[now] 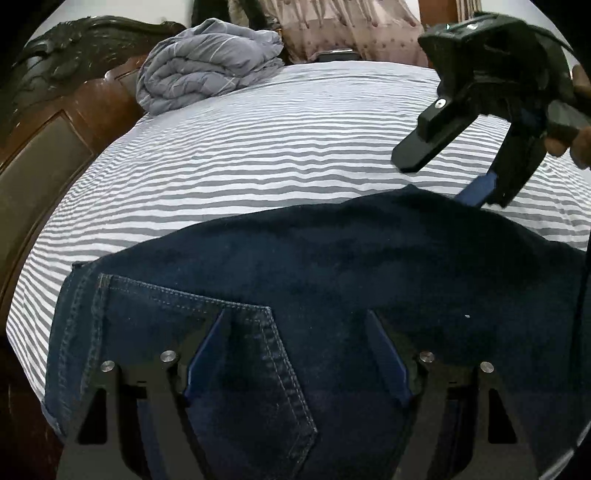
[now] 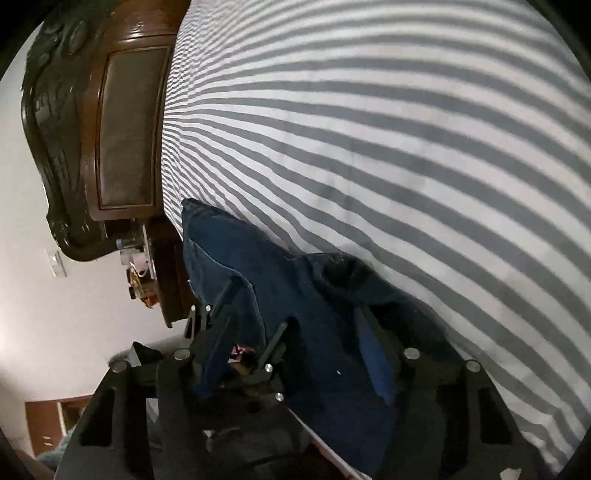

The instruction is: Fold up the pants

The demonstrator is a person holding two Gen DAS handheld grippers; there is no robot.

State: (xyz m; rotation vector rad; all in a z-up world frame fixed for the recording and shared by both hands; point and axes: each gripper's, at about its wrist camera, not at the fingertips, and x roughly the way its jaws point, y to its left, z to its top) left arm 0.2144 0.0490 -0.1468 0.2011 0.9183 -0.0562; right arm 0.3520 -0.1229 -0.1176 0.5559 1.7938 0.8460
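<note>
Dark blue jeans [image 1: 295,258] lie across the near part of a grey-and-white striped bed [image 1: 258,147], back pocket [image 1: 221,332] up. My left gripper [image 1: 295,325] hovers just over the pocket, jaws wide apart and empty. My right gripper [image 1: 443,181] is at the far right edge of the jeans, jaws apart, its blue pad touching the denim edge. In the right wrist view the jeans [image 2: 266,266] lie bunched under my right gripper [image 2: 291,314], fingers spread with cloth between them, and my left gripper [image 2: 243,332] sits over the cloth at the left.
A folded grey quilt [image 1: 210,66] sits at the far corner of the bed. A dark carved wooden headboard [image 1: 55,110] runs along the left; it also shows in the right wrist view [image 2: 122,129]. Patterned curtains [image 1: 351,33] hang behind the bed.
</note>
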